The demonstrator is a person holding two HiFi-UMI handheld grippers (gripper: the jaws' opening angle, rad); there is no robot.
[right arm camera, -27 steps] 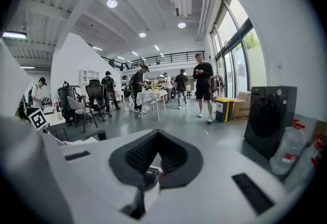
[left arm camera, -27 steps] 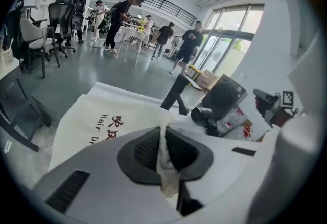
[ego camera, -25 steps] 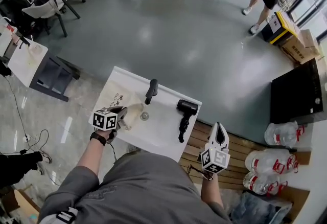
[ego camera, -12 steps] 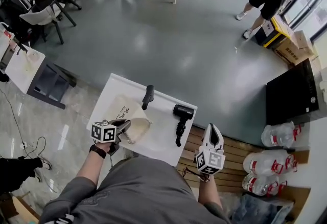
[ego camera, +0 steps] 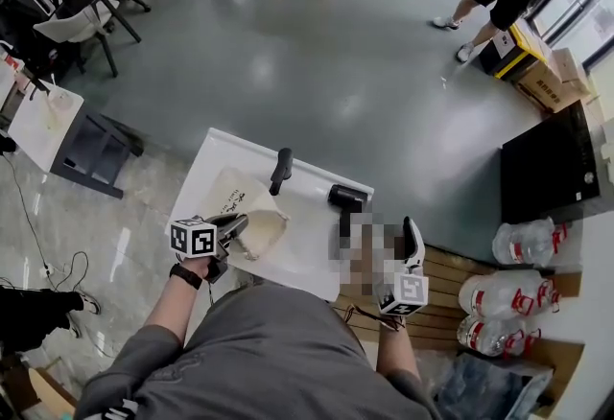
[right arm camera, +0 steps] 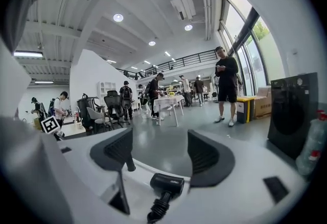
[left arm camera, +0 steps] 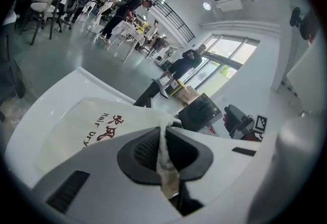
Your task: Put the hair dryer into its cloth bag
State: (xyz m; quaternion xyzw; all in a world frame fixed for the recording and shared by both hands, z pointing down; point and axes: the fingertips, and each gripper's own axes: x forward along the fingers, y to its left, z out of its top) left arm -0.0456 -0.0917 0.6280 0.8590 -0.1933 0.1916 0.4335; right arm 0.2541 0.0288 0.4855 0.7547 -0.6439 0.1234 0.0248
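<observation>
Plainly the right gripper (right arm camera: pixel 161 159) is the nearer one: its jaws have just been opening and stand wide with nothing between them. The hair dryer (right arm camera: pixel 166 183) lies straight ahead, handle pointing back toward it. Off to its left, the left gripper (left arm camera: pixel 164 141) pinches the cloth bag (left arm camera: pixel 92 126) by its rim.

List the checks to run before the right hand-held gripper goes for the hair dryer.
1. Left hand-held gripper shut on the edge of the cloth bag: ok.
2. Right hand-held gripper open: ok; its jaws have just been opening, with nothing between them.
3. Hair dryer lying free on the table, ahead of the right jaws: ok.
4. Bag mouth open for the dryer: cannot tell.
</observation>
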